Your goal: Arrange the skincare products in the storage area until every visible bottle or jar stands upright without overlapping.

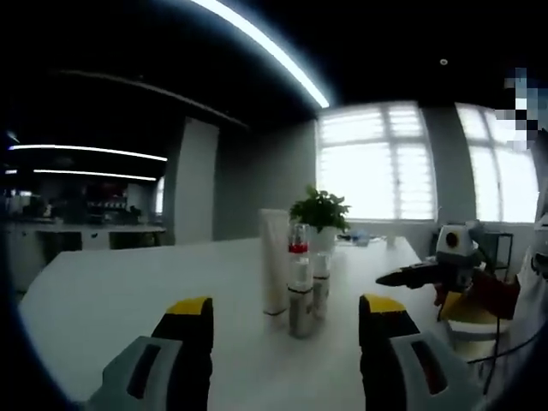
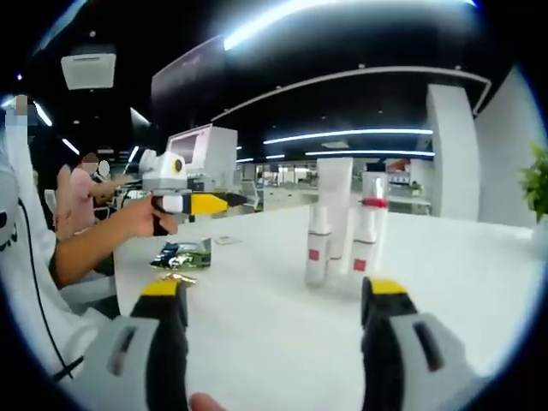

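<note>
- Left gripper (image 1: pixel 286 310): jaws spread wide, holding nothing, yellow-tipped, hovering above the white table (image 1: pixel 128 300) and aimed at the cluster of skincare products.
- Right gripper (image 2: pixel 274 295): jaws spread wide, holding nothing, yellow-tipped, raised over the same table and aimed at the cluster from another side.
- Tall white tube (image 1: pixel 274 261): standing upright on its cap end near the middle of the table, the tallest item of the cluster; seen in the right gripper view (image 2: pixel 334 205) behind the bottles.
- Nearer small bottle (image 1: pixel 300 304): standing upright just in front of the tube, pale body with a small dark red label low on the body.
- Second small bottle (image 1: pixel 321 287): standing upright close beside the first, same pale body; contact between the two cannot be told.
- Bottle with red band (image 1: pixel 297 240): upright at the back of the cluster, clear cap above a red collar.
- In the right gripper view: two pale bottles (image 2: pixel 318 248) and (image 2: pixel 364 244) side by side, each with a small red square label, the right one topped by the red collar.
- Potted green plant (image 1: pixel 319 210): behind the cluster, near the windows.
- Small dark packets (image 2: pixel 181 255): flat on the table, well apart from the cluster.
</note>
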`<action>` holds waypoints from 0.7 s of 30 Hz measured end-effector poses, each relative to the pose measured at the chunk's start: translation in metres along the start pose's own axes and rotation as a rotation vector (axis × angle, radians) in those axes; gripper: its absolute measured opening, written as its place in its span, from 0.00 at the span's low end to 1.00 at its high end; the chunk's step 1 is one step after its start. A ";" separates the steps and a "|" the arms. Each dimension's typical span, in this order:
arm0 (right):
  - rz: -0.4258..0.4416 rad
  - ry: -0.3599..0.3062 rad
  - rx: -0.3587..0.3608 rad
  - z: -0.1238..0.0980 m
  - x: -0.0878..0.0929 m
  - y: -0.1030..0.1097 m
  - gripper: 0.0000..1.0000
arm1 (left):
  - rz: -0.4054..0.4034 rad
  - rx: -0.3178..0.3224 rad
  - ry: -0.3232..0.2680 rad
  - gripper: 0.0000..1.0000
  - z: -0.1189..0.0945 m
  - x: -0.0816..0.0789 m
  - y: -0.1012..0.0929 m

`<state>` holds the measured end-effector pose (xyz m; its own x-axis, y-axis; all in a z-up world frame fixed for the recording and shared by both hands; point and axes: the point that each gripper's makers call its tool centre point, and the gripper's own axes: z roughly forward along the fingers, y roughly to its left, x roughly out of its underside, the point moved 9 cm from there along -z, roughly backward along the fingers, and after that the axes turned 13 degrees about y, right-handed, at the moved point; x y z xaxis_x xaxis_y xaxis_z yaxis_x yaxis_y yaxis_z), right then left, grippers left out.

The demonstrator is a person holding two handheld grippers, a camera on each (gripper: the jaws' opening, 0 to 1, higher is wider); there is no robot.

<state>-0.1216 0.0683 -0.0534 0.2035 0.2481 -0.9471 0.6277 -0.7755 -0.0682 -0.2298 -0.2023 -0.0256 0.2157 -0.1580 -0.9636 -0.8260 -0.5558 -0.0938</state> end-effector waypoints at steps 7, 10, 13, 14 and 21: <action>-0.018 -0.004 -0.048 0.011 -0.008 0.006 0.84 | -0.026 -0.073 0.021 0.81 -0.026 0.014 0.003; -0.029 0.010 -0.075 0.018 -0.008 0.009 0.84 | -0.031 -0.097 0.025 0.84 -0.036 0.022 0.005; -0.040 0.015 -0.098 0.025 -0.009 0.012 0.83 | -0.041 -0.133 0.048 0.89 -0.046 0.031 0.007; -0.041 0.016 -0.105 0.026 -0.010 0.013 0.83 | -0.046 -0.143 0.053 0.89 -0.049 0.033 0.008; -0.067 0.023 -0.164 0.044 -0.016 0.022 0.82 | -0.051 -0.198 0.070 0.95 -0.068 0.047 0.009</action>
<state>-0.1440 0.0223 -0.0539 0.1733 0.3110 -0.9345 0.7539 -0.6524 -0.0773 -0.1918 -0.2697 -0.0543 0.2959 -0.1780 -0.9385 -0.6963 -0.7128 -0.0844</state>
